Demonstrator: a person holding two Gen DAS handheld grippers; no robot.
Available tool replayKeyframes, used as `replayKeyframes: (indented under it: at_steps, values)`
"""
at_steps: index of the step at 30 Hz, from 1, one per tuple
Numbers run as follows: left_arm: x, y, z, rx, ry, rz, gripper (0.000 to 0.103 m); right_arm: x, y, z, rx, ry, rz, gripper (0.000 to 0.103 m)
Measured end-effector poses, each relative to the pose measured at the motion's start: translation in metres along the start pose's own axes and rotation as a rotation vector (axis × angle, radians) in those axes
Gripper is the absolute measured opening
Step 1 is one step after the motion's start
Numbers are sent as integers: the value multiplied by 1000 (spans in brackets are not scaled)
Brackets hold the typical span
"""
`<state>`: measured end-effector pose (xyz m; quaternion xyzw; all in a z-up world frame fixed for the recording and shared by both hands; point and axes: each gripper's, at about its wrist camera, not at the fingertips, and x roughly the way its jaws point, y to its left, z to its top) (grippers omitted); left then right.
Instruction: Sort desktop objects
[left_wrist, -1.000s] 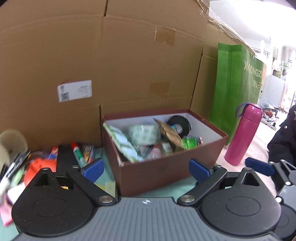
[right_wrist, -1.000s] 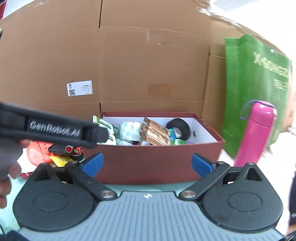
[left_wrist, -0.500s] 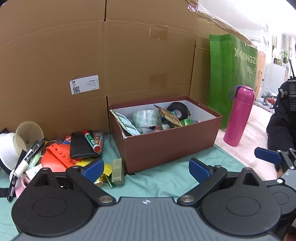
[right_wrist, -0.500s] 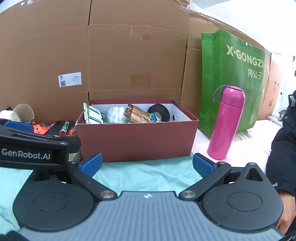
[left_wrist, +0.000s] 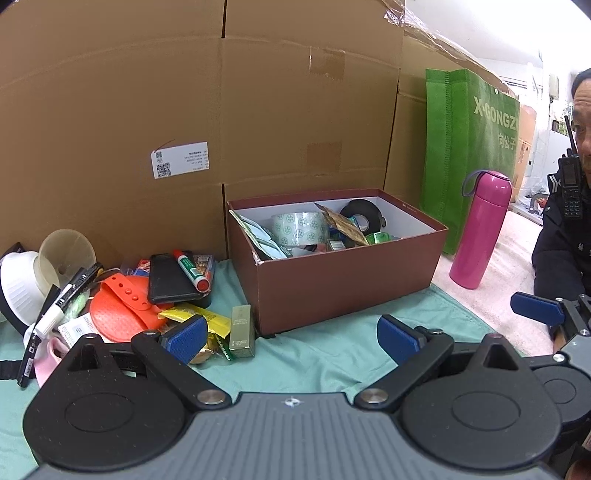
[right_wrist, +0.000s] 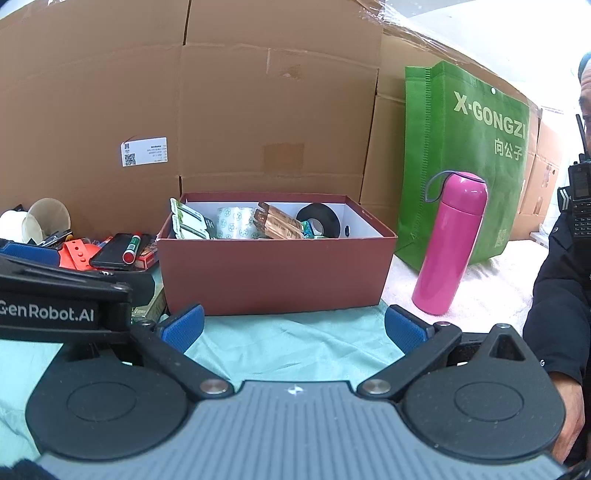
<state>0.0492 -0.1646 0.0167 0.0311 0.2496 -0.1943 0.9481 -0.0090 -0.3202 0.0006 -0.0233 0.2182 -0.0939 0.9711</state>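
Observation:
A dark red box (left_wrist: 343, 273) (right_wrist: 273, 273) stands on the green cloth and holds tape rolls, packets and small items. Left of it lies a heap: a black phone (left_wrist: 170, 278) with a red-capped marker (left_wrist: 190, 269) on it, an orange silicone piece (left_wrist: 122, 306), a yellow packet (left_wrist: 199, 317), a small gold-green carton (left_wrist: 242, 332) and pens. My left gripper (left_wrist: 290, 338) hovers open over the cloth in front of the box, nothing between its fingers. My right gripper (right_wrist: 293, 328) is open too, empty, facing the box front. The left gripper's body (right_wrist: 55, 295) fills the right view's left side.
Tall cardboard boxes (left_wrist: 221, 110) wall off the back. A pink bottle (left_wrist: 480, 229) (right_wrist: 450, 243) and a green bag (right_wrist: 465, 158) stand right of the box on a pale towel. A person in dark clothes (left_wrist: 561, 240) sits at the far right. White and beige cups (left_wrist: 44, 266) lie far left.
Both grippers have pulled back from the box, which now looks smaller and farther. More of the cloth and the left heap shows. Both stay open.

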Motion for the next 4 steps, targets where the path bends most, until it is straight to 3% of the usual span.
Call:
replayKeyframes:
  at_steps: [4]
  values:
    - [0, 1, 0, -4, -1, -9, 101, 1, 1, 0, -7, 5, -2, 101]
